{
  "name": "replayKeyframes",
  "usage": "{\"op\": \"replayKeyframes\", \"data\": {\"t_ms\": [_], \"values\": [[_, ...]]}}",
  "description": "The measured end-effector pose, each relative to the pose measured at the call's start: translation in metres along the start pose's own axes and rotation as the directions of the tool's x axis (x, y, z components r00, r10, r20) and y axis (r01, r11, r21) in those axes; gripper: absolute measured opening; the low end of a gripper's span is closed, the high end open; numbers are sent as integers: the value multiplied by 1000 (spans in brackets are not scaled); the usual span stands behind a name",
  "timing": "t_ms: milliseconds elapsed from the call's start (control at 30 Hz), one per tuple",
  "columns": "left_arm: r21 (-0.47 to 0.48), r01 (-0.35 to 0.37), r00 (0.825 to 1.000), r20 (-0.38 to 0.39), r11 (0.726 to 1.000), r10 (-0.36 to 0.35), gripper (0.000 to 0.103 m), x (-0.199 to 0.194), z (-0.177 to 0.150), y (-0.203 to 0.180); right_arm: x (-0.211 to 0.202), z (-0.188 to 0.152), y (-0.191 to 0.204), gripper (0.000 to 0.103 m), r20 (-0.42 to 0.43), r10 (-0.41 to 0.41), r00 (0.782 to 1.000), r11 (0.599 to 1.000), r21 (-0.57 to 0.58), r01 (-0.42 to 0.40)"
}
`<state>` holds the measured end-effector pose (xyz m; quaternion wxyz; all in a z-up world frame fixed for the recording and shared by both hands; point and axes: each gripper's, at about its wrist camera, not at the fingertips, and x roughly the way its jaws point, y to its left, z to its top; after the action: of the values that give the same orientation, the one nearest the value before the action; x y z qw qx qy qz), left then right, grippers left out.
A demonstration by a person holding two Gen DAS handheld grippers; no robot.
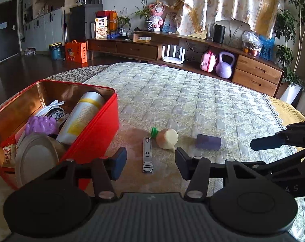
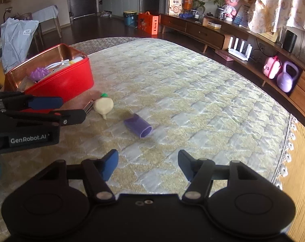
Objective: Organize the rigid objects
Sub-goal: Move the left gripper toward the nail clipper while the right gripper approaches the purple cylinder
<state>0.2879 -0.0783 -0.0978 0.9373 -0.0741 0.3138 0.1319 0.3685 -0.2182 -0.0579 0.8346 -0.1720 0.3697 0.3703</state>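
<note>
On the quilted bed cover we see a silver metal nail clipper between our left tool's half-open, empty jaws; our right tool hovers half-open, empty, short of a purple block. Beside them: cream toy radish, red tin box.

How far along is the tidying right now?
Done: the red tin already holds a bottle and purple toy. In hand: nothing; left gripper and right gripper are open. Left: nail clipper, toy radish, purple block.
</note>
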Motion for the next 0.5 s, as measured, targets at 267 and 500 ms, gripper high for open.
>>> {"op": "replayKeyframes", "data": {"t_ms": [267, 500], "values": [[-30, -38, 999, -34, 999, 37, 33, 24, 0, 9, 24, 15, -2, 52, 21, 55, 998, 998, -32, -54], [4, -34, 999, -2, 999, 34, 30, 30, -2, 7, 39, 23, -1, 43, 33, 62, 998, 998, -34, -61]]}}
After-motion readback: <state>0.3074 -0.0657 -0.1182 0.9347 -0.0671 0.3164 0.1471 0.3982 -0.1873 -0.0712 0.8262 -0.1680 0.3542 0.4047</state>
